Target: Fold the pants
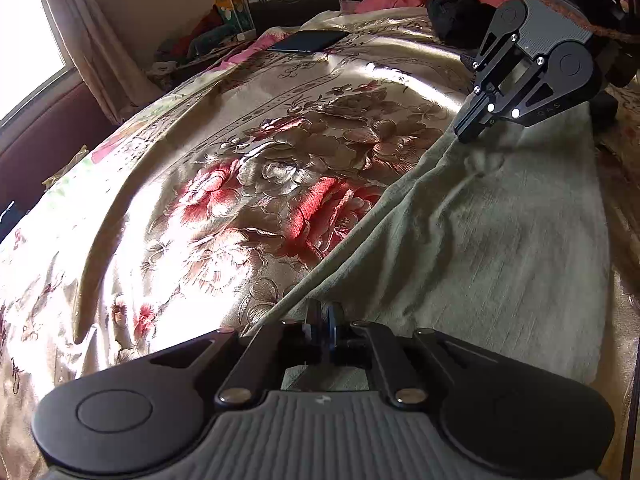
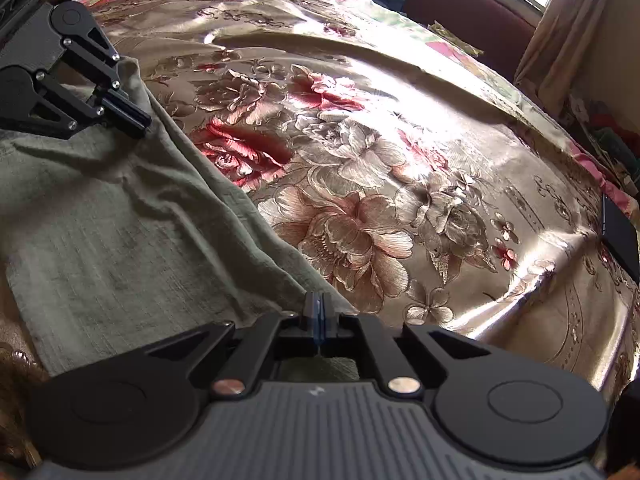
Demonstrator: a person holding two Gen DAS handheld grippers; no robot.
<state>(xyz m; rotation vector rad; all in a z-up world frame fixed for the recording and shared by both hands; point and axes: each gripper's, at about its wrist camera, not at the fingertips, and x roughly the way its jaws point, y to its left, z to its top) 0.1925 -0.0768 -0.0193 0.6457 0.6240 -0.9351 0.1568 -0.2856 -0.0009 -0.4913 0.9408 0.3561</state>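
Observation:
The pants are pale grey-green cloth, lying folded lengthwise on the floral bedspread; they also show in the right wrist view. My left gripper is shut on the pants' near edge. My right gripper is shut on the far end of the same edge. In the right wrist view my right gripper pinches the cloth edge, and my left gripper pinches the far end.
A dark phone lies on the bedspread at the far side, also in the right wrist view. Red and black clothes are heaped near the headboard. A curtain and window are at the left.

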